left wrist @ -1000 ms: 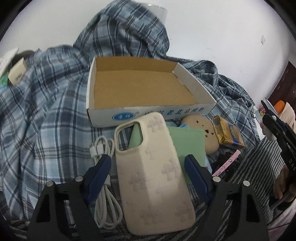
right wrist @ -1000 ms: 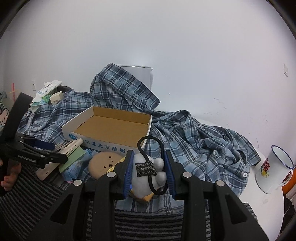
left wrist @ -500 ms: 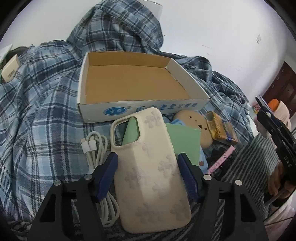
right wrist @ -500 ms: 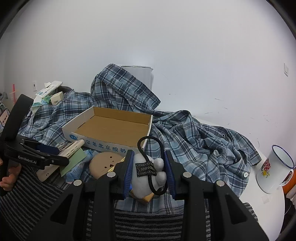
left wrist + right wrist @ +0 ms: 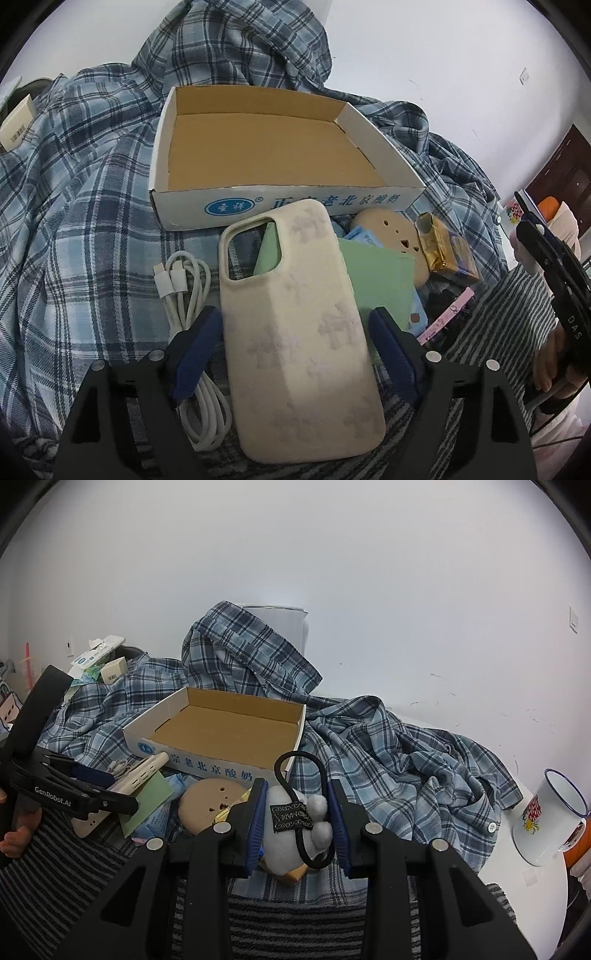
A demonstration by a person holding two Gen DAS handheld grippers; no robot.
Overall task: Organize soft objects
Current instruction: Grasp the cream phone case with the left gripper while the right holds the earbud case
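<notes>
My left gripper (image 5: 295, 332) is shut on a cream phone case (image 5: 295, 317) and holds it above the clutter in front of an empty cardboard box (image 5: 273, 199). The case and the left gripper also show in the right wrist view (image 5: 122, 782). My right gripper (image 5: 297, 808) is shut on a grey plush toy (image 5: 291, 834) with a black cord loop and a black label, held in front of the box (image 5: 221, 734). The box rests on a blue plaid shirt (image 5: 74, 206).
A white cable (image 5: 188, 295), a green sheet (image 5: 376, 273), a tan round disc (image 5: 399, 236), a gold packet (image 5: 443, 254) and a pink strip (image 5: 447, 314) lie below the box. A white enamel mug (image 5: 546, 816) stands at the right. Small cartons (image 5: 107, 664) sit at the back left.
The left gripper has carried the phone case forward, closer to the box. The right gripper with the plush toy has barely moved.
</notes>
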